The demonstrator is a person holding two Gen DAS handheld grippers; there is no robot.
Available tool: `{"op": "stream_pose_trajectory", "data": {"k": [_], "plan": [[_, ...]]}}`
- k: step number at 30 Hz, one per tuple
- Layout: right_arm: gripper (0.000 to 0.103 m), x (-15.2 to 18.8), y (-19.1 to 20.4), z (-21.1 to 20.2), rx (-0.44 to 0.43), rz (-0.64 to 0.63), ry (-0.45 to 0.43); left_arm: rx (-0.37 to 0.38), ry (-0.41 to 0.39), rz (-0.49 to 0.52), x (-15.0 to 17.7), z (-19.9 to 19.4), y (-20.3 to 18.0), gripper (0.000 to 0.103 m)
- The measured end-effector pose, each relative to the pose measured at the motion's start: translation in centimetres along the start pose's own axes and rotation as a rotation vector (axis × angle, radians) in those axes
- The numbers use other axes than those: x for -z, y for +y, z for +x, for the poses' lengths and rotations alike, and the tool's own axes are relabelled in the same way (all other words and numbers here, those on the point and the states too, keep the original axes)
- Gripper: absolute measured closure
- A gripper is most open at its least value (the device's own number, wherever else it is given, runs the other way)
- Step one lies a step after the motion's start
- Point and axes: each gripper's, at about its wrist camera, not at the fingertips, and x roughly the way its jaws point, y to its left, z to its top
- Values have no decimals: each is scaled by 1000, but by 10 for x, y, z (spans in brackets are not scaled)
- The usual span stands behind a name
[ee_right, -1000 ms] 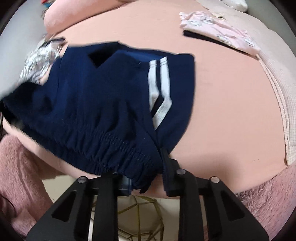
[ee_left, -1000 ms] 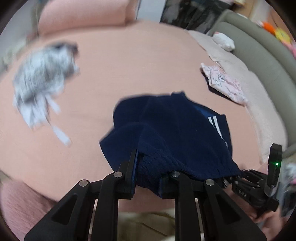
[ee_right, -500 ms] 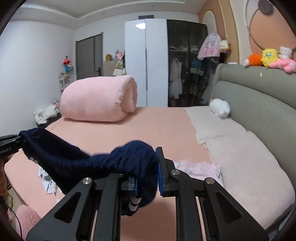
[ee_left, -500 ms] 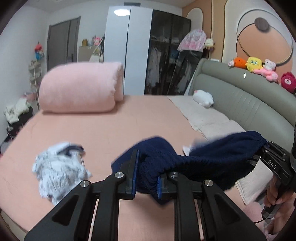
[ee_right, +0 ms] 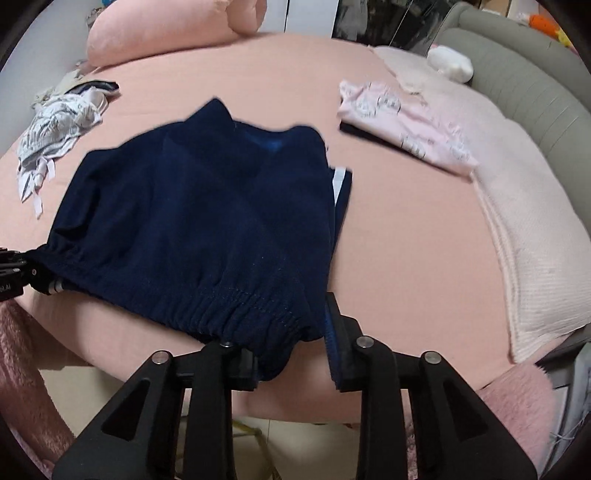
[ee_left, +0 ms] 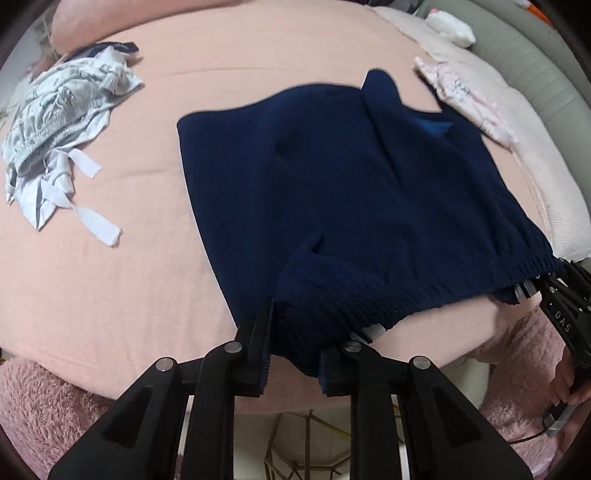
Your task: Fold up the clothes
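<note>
Navy blue shorts (ee_left: 332, 192) with white side stripes lie spread on the pink bed, legs pointing away, elastic waistband toward me; they also show in the right wrist view (ee_right: 207, 221). My left gripper (ee_left: 295, 343) is shut on the waistband's left end. My right gripper (ee_right: 291, 343) holds the waistband's right end between its jaws, which stand a little apart around the bunched fabric. The right gripper also shows in the left wrist view (ee_left: 554, 295).
A crumpled white patterned garment (ee_left: 62, 114) lies far left. A folded pale pink garment (ee_right: 402, 125) lies far right beside a cream blanket (ee_right: 528, 221). A rolled pink quilt (ee_right: 166, 29) sits at the back. The grey headboard (ee_right: 535, 74) is right. The bed edge (ee_left: 258, 402) is just below the grippers.
Half a second ago both grippers held the shorts up in the air. Now they have swung down and the shorts lie spread flat on the bed.
</note>
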Motion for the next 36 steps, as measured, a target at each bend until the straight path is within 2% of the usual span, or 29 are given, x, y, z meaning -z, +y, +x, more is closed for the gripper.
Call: {"op": "stream_pose_trajectory", "data": {"k": [2, 3, 7, 10, 13, 20, 22, 23, 25, 28, 31, 33, 34, 36], "plan": [[76, -4, 12, -15, 20, -9, -11, 4, 53, -12, 12, 20, 2, 76], [76, -9, 22, -12, 24, -15, -15, 34, 40, -20, 13, 14, 3, 73], [75, -6, 32, -34, 4, -28, -28, 153, -10, -49, 16, -7, 7, 50], [74, -21, 22, -31, -18, -29, -32, 228, -42, -64, 18, -19, 9, 50], [74, -21, 24, -39, -25, -34, -33, 202, -37, -78, 18, -12, 8, 50], [72, -35, 16, -8, -38, -39, -13, 108, 78, -115, 20, 25, 26, 50], [64, -34, 12, 10, -38, -38, 15, 47, 130, -112, 21, 37, 27, 48], [57, -32, 8, 21, -31, -40, 43, 32, 140, -114, 16, 39, 29, 48], [56, -27, -1, 38, -37, -28, 102, 38, 140, -134, 12, 38, 33, 48], [56, -19, -26, 48, -156, 81, 169, 95, 112, -166, 11, 29, 36, 48], [56, -22, -39, 35, -307, 127, 132, 235, 73, -232, 4, 21, 41, 49], [56, -26, -46, 26, -435, 178, 97, 251, 65, -258, 4, 22, 44, 49], [56, -28, -47, 23, -465, 187, 84, 211, 74, -249, 5, 26, 48, 49], [55, -28, -37, 28, -298, 102, 94, 119, 96, -207, 5, 31, 44, 49]]}}
